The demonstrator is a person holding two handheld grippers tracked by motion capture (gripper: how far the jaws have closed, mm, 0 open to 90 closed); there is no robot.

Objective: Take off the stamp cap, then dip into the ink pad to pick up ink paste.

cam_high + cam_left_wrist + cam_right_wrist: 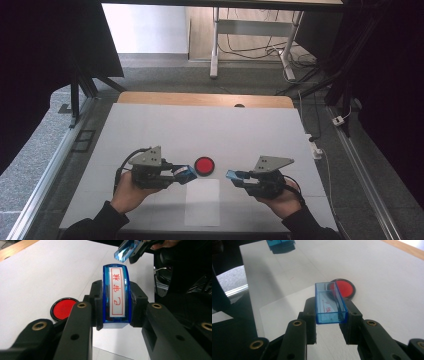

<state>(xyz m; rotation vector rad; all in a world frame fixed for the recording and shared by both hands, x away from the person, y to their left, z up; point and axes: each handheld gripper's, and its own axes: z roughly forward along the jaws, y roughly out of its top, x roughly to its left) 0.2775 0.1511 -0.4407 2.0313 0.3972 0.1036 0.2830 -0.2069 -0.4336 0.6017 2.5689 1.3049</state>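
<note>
Between the jaws of the left gripper (116, 315) sits a blue stamp (116, 296), clamped by its sides, its white face with red characters turned up toward the camera. The right gripper (331, 326) grips the stamp's clear blue cap (330, 305), open side up. In the high view both grippers face each other above the table (150, 125), apart. Between them lies a red ink pad (204, 165), just beyond a white sheet (202, 210).
</note>
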